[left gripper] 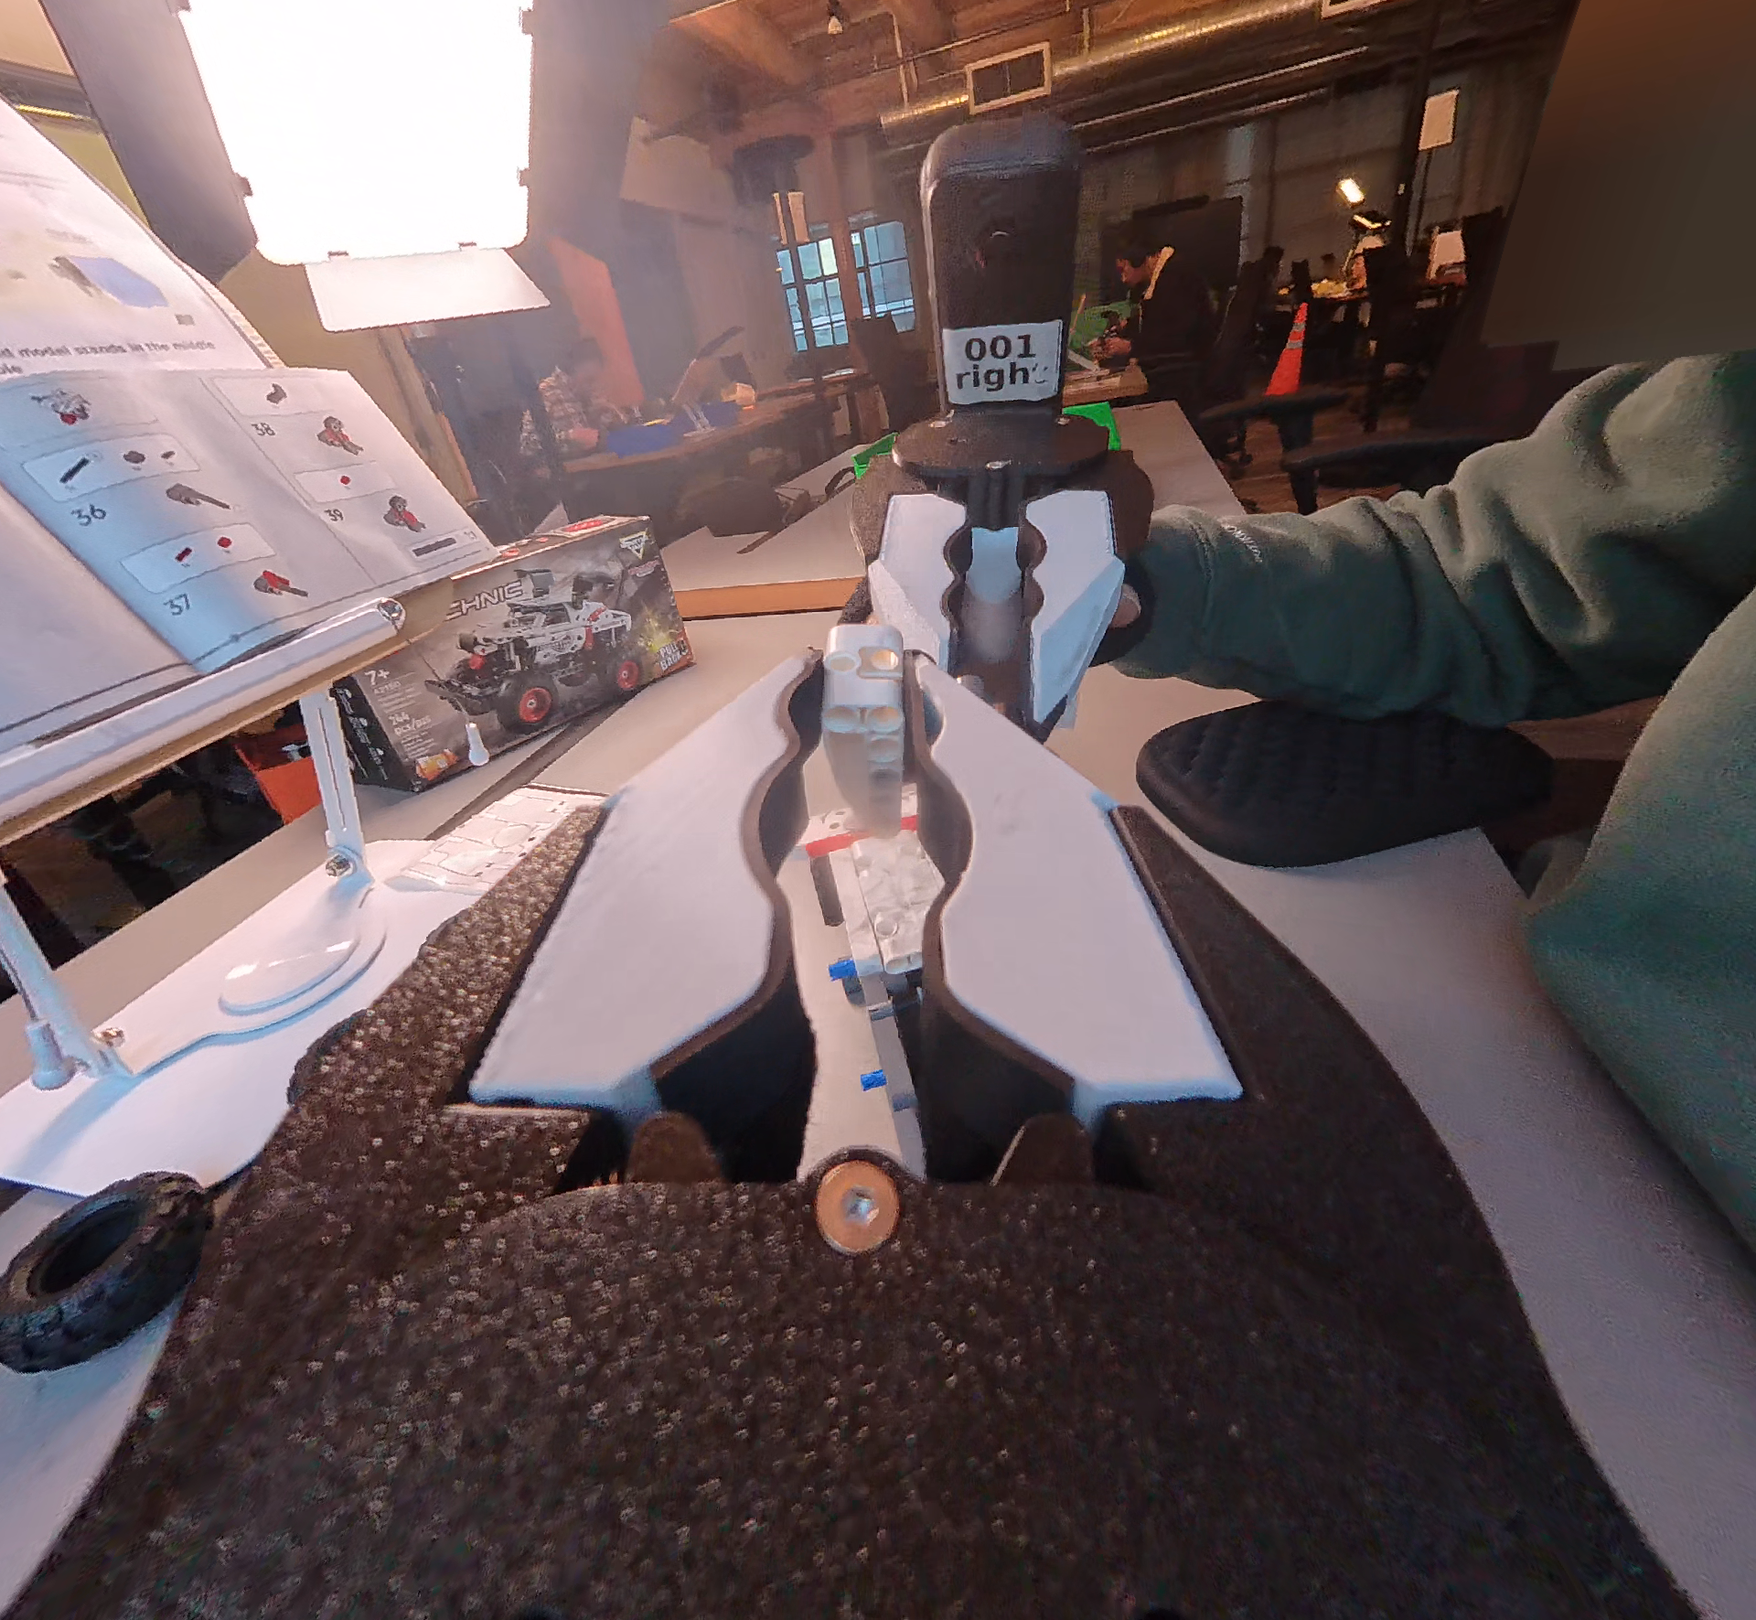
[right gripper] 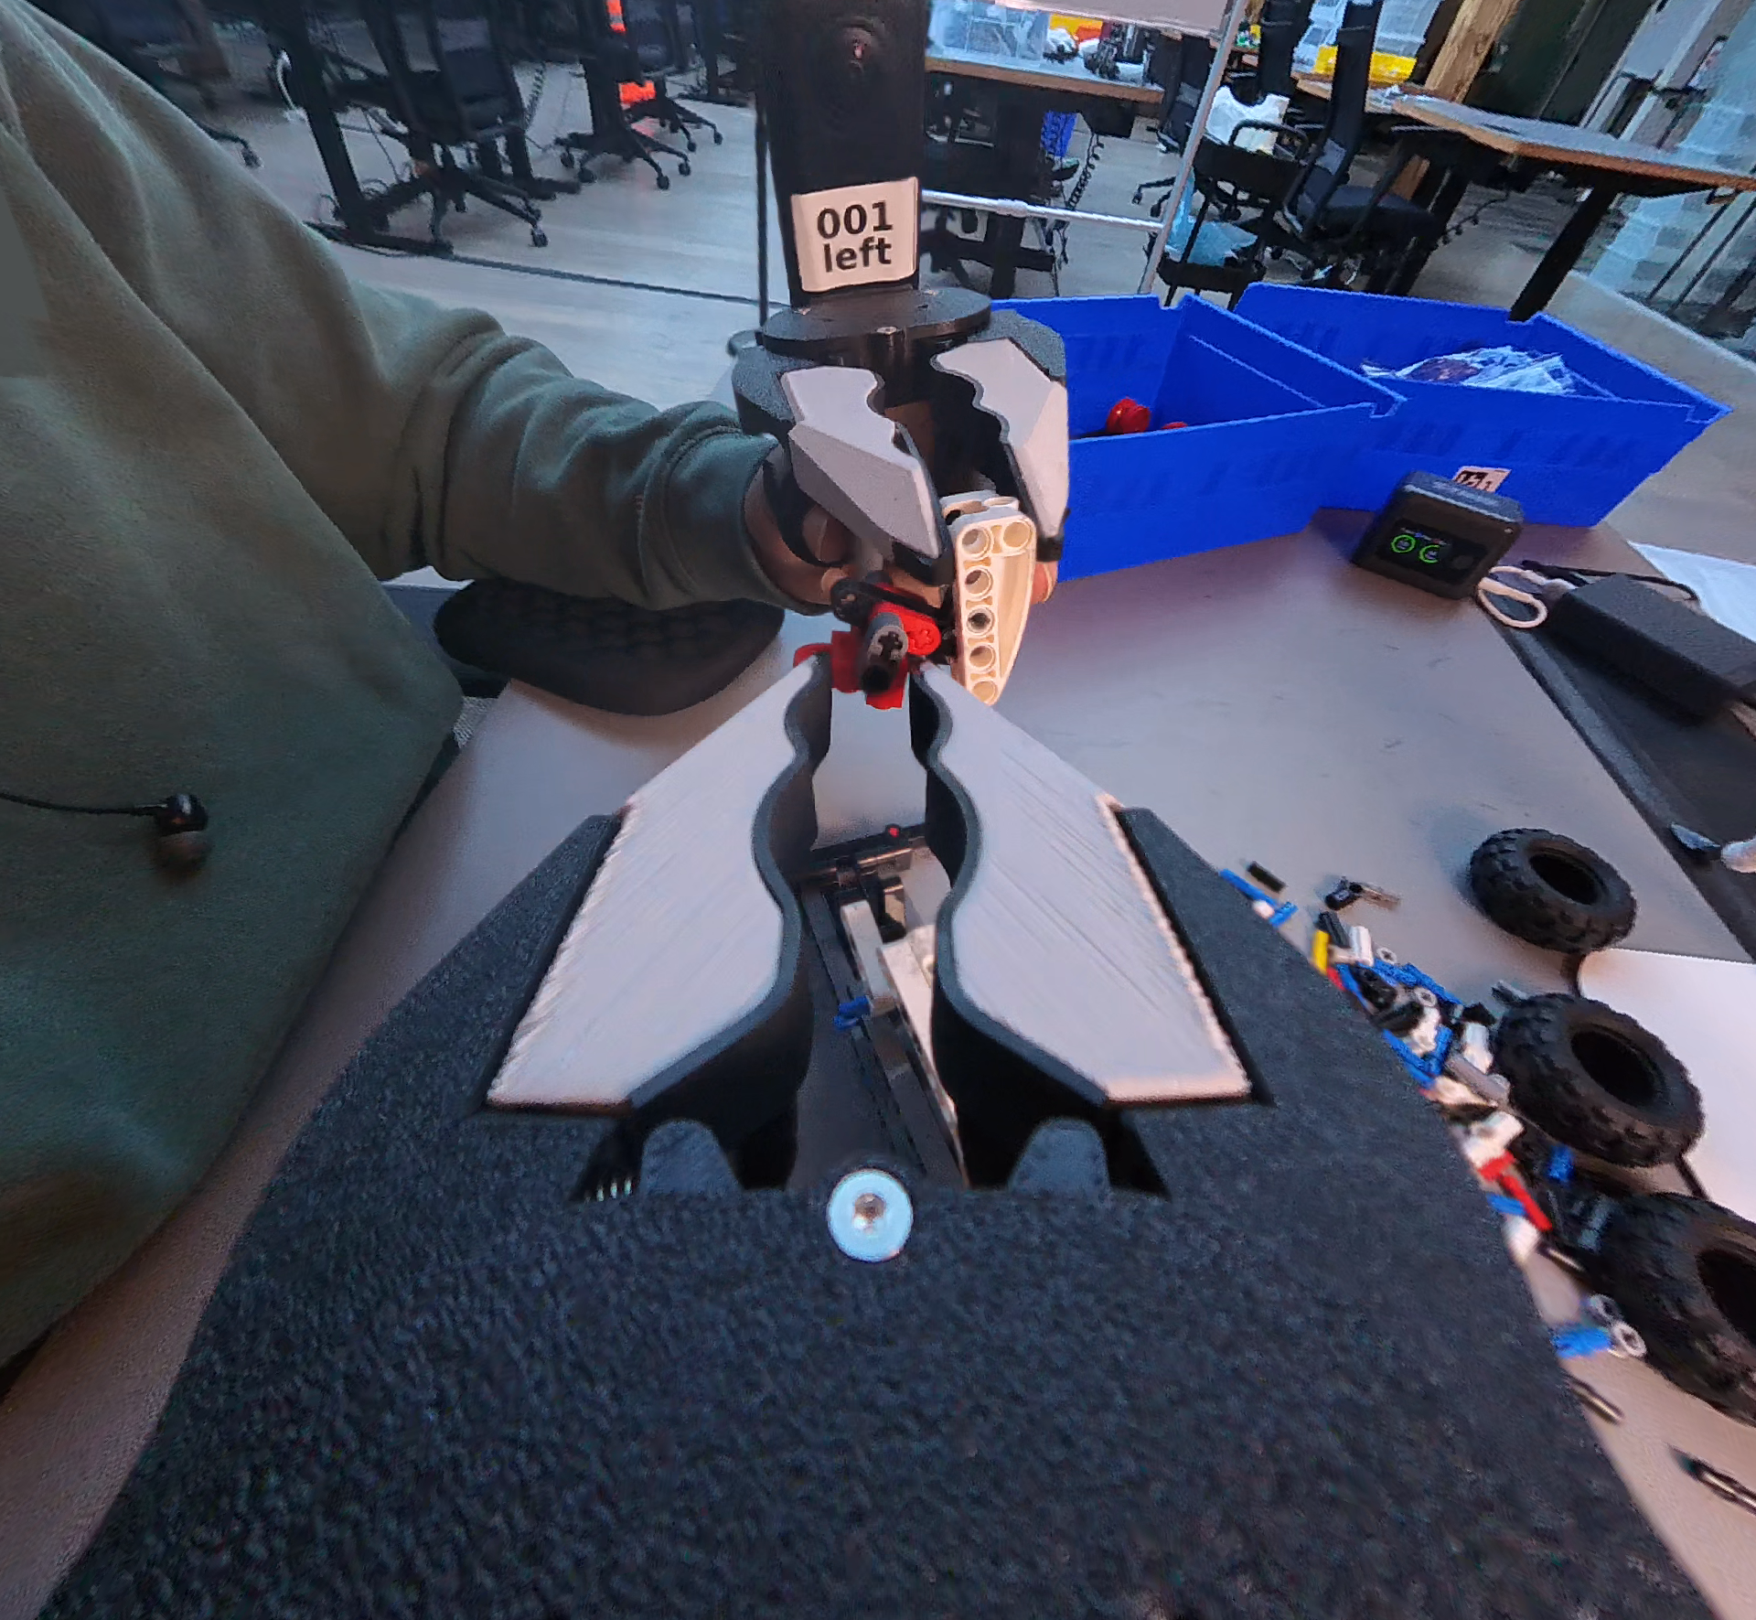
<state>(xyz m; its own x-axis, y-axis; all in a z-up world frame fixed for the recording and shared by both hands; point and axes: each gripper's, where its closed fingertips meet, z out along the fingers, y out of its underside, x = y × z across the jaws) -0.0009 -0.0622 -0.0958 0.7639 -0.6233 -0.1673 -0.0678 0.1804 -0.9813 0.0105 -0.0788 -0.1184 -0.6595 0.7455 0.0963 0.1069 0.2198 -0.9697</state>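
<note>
The left gripper has its jaws closed on a white perforated plastic building-toy panel, held above the grey table. The right gripper, facing it, clamps the small red and black toy-brick assembly joined to that panel. Black rubber toy tyres lie nearby.

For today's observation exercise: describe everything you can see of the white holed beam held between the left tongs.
The white beam is a plastic building-toy piece with a row of round holes along its face and a wider end. It stands roughly upright above the grey table, pinched between the fingers of the left tongs. A small red and black assembly sits against its side, at the tips of the right tongs.
</note>
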